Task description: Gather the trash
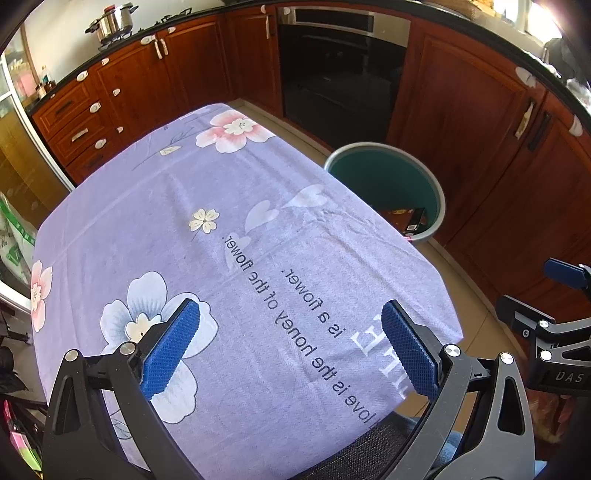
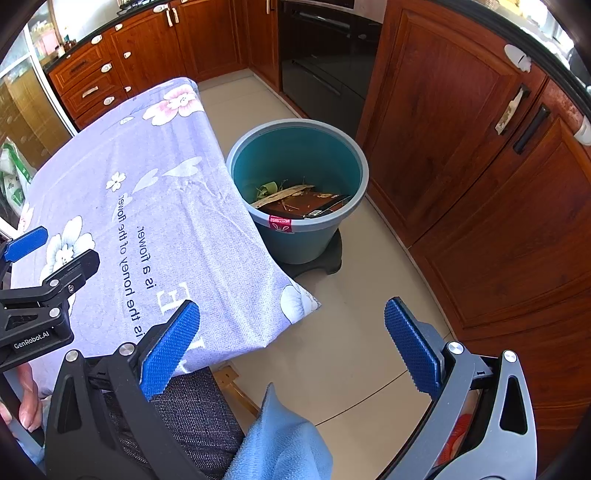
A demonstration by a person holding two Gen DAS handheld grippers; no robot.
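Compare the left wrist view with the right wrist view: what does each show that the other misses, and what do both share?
Only the left wrist view shows the steel pot on the stove and the tablecloth's whole top.

Only the right wrist view shows the bin's contents: leaves, cardboard and a dark box, plus its black base and a blue cloth.

Both show the cloth-covered table, the teal bin, wooden cabinets, the oven, and the left gripper and right gripper open and empty.

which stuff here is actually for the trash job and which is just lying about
For the job:
- teal bin, on the floor beside the table
- trash inside it: leaves, cardboard, a dark packet
- left claw and right claw, both open, empty

Just lying about:
- flowered tablecloth
- steel pot
- oven
- blue cloth
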